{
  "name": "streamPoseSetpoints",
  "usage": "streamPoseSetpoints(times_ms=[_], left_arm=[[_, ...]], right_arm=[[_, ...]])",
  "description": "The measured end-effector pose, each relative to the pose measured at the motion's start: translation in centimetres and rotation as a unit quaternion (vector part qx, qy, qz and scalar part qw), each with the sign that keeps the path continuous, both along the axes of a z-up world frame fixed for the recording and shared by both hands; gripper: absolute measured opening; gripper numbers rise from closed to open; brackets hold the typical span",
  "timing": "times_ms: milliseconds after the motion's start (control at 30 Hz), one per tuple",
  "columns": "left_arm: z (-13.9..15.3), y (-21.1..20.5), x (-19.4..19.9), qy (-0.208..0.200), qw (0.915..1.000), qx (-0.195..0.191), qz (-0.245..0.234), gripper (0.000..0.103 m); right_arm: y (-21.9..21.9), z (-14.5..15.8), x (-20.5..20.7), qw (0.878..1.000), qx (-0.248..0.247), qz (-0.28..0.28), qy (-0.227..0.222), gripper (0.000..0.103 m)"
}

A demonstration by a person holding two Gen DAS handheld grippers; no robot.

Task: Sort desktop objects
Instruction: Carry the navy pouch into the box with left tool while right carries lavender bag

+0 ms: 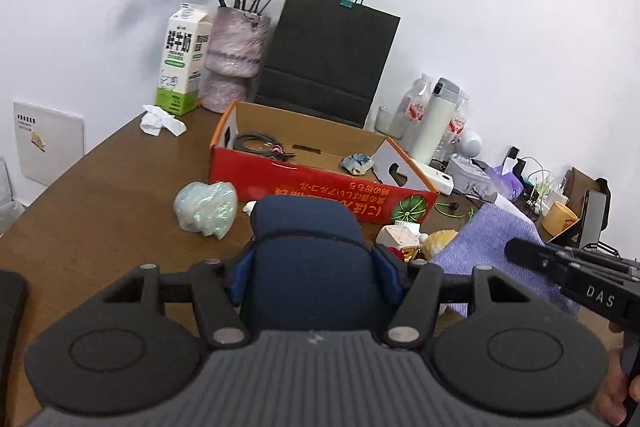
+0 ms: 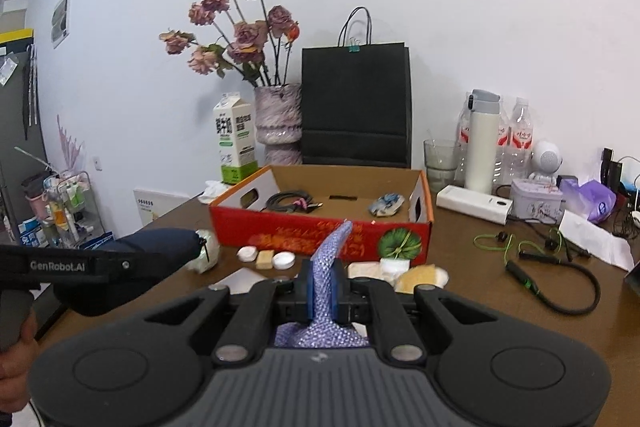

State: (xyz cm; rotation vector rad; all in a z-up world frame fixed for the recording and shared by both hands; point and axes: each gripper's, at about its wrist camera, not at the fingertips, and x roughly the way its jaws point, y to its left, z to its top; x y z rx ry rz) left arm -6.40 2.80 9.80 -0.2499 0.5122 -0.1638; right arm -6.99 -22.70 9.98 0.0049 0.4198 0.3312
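My left gripper (image 1: pixel 314 267) is shut on a dark blue padded case (image 1: pixel 308 247) and holds it above the brown table (image 1: pixel 120 187), in front of the red cardboard box (image 1: pixel 320 187). My right gripper (image 2: pixel 325 291) is shut on a lilac knitted cloth (image 2: pixel 330 267), which also shows in the left wrist view (image 1: pixel 488 239). The red box (image 2: pixel 320 231) holds a coiled black cable (image 2: pixel 290 202) and a small blue-white packet (image 2: pixel 386 205). The left gripper with the blue case (image 2: pixel 152 247) shows at the left of the right wrist view.
A pale iridescent bag (image 1: pixel 206 205), small round lids (image 2: pixel 266 259) and yellow and white items (image 2: pixel 420 277) lie before the box. Behind stand a milk carton (image 1: pixel 182 59), flower vase (image 1: pixel 236 59), black paper bag (image 1: pixel 328 59), bottles (image 2: pixel 482 143). Green earphones (image 2: pixel 532 263) lie to the right.
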Motion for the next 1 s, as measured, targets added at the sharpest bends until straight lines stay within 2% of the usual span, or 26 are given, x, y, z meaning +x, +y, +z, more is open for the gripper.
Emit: streamPoseSetpoints(times_ms=[133, 233, 367, 467, 600, 667, 767, 867, 900, 1000], left_arm=[[1.1, 0.6, 0.1, -0.023, 0.9997, -0.002, 0.004, 0.062], [2.4, 0.9, 2.0, -0.038, 0.9992, 0.003, 0.004, 0.062], [4.4, 1.6, 7.7, -0.039, 0.9992, 0.007, 0.001, 0.062], [5.8, 1.7, 13.8, -0.029, 0.9993, 0.024, -0.002, 0.062], [5.5, 0.9, 23.3, -0.006, 0.9972, 0.075, 0.006, 0.062], [4.2, 0.4, 28.2, 0.025, 0.9952, 0.094, 0.012, 0.062], [1.9, 0.5, 34.1, 0.077, 0.9931, 0.087, 0.018, 0.062], [-0.1, 0.2, 37.8, 0.113, 0.9891, 0.093, 0.015, 0.062], [-0.7, -0.1, 38.5, 0.124, 0.9864, 0.108, 0.008, 0.062], [-2.3, 0.3, 39.9, 0.156, 0.9806, 0.118, 0.013, 0.063]], right_arm=[[0.6, 0.9, -0.5, 1.0, -0.006, 0.002, -0.007, 0.007], [0.6, 2.4, 0.8, 1.0, -0.008, 0.002, -0.025, 0.007], [0.6, 4.3, 5.9, 0.999, -0.005, -0.002, -0.035, 0.007], [0.3, 6.1, 12.2, 0.999, 0.018, -0.009, -0.026, 0.007], [0.7, 6.7, 23.7, 0.997, 0.069, -0.027, 0.032, 0.007], [2.4, 5.5, 29.7, 0.994, 0.07, -0.04, 0.076, 0.007], [4.8, 2.0, 37.4, 0.985, 0.065, -0.062, 0.15, 0.007], [6.4, -2.1, 42.4, 0.969, 0.07, -0.084, 0.221, 0.007], [6.8, -3.3, 43.3, 0.965, 0.062, -0.094, 0.237, 0.007], [8.1, -6.5, 44.8, 0.953, 0.019, -0.111, 0.281, 0.008]])
